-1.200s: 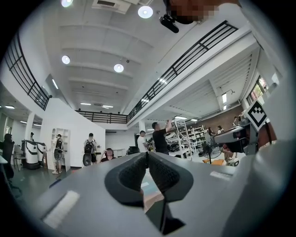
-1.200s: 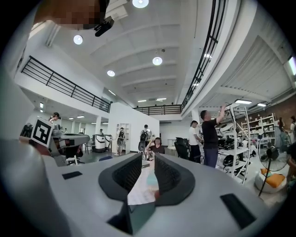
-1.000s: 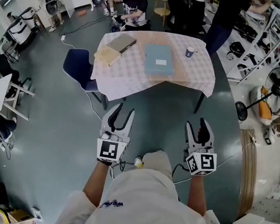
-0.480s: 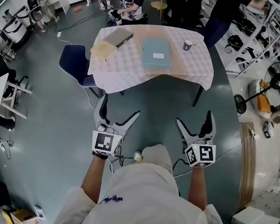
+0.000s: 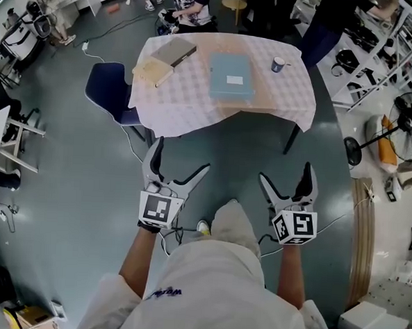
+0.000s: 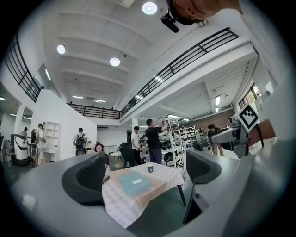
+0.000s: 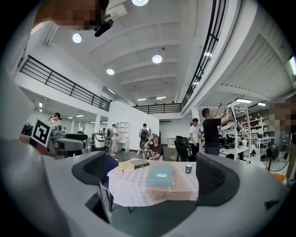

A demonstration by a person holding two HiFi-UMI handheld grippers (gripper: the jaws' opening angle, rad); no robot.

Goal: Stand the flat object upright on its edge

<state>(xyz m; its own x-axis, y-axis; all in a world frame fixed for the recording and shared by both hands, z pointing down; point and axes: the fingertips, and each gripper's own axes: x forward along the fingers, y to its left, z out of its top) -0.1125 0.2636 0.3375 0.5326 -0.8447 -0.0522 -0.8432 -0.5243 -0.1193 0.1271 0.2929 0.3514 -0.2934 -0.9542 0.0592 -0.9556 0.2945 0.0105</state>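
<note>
Jaws just sprang apart since a second ago: left gripper [image 5: 181, 156] and right gripper [image 5: 285, 172] gape empty, with the blue book [image 5: 231, 77] lying flat well ahead of both.

Head view down, gripper views toward table [image 5: 189, 100]

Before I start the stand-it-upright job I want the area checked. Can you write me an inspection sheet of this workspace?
Surface: table under a checked cloth, ahead of the person.
Job's things: teal flat box lying flat mid-table, untouched.
Clutter: mug to its right; grey book overlapping a tan book to its left.
Grippers: left gripper and right gripper have just been opening; jaws wide apart, nothing between them, short of the table.
Cables: white cable on the floor left of the table.
Surroundings: seated person behind the table; shelving and a standing fan at right.
</note>
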